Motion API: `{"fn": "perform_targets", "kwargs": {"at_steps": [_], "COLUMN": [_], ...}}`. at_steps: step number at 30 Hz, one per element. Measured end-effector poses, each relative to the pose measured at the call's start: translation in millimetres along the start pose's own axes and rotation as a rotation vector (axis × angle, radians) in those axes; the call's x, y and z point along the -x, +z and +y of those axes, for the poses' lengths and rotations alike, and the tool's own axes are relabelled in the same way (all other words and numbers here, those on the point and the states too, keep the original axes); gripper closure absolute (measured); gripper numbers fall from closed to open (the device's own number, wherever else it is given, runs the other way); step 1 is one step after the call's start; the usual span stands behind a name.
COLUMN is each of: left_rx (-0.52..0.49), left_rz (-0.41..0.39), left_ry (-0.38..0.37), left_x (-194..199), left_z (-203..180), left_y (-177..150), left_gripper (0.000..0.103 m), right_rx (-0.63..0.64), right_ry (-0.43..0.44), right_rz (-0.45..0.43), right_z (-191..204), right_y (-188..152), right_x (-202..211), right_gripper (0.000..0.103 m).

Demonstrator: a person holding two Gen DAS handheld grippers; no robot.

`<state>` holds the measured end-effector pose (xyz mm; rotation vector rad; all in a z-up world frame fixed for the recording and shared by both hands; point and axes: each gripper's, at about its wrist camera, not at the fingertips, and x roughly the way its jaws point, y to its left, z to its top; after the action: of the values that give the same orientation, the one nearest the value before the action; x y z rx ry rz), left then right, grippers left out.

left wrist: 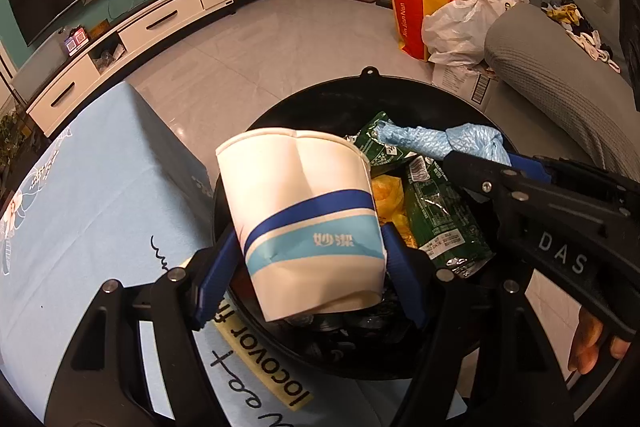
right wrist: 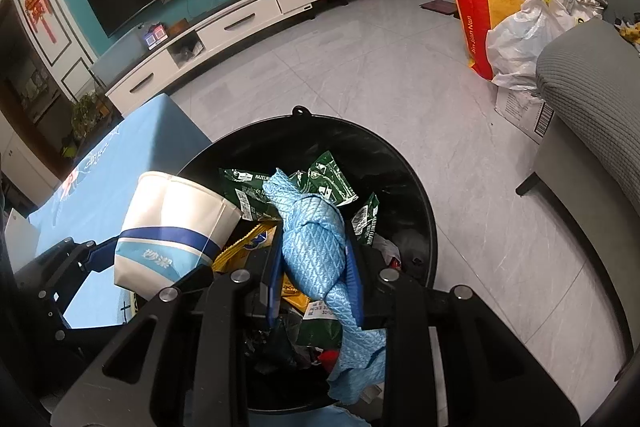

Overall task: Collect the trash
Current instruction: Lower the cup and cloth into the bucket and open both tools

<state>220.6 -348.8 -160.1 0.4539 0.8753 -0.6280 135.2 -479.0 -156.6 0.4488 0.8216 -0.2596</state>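
Observation:
A dented white paper cup with blue bands is clamped between the blue pads of my left gripper, tilted over the near-left rim of a black bin. My right gripper is shut on a twisted light-blue cloth above the middle of the bin. From the left wrist view, the right gripper reaches in from the right with the cloth. Seen from the right wrist, the cup and left gripper sit at the left. Green wrappers and a yellow wrapper lie inside.
A table with a light-blue cloth touches the bin's left side. A grey sofa stands to the right. A red-yellow bag and a white plastic bag lie beyond. A white TV cabinet lines the far wall. A hand holds the right gripper.

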Motion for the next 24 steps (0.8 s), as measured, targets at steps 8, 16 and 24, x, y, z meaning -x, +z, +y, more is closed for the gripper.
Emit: {"fn": "perform_targets", "kwargs": {"at_steps": [8,16,24], "left_rx": [-0.002,-0.001,0.000], "left_rz": [-0.003,0.007,0.006], "left_ry": [0.000,0.000,-0.001], "left_x": [0.2,-1.8,-3.8], "left_z": [0.2,1.4,1.4], "left_y": [0.6,0.9,0.0], "left_gripper": [0.031,0.031,0.031], "right_rx": [0.003,-0.006,-0.010], "right_ry": [-0.004,-0.006,-0.006], "right_rz": [-0.002,0.003,0.002], "right_z": [2.5,1.5,1.1], "right_y": [-0.8,-1.0,-0.7], "right_x": [-0.7,-1.5,-1.1], "right_gripper": [0.075,0.075,0.075]}}
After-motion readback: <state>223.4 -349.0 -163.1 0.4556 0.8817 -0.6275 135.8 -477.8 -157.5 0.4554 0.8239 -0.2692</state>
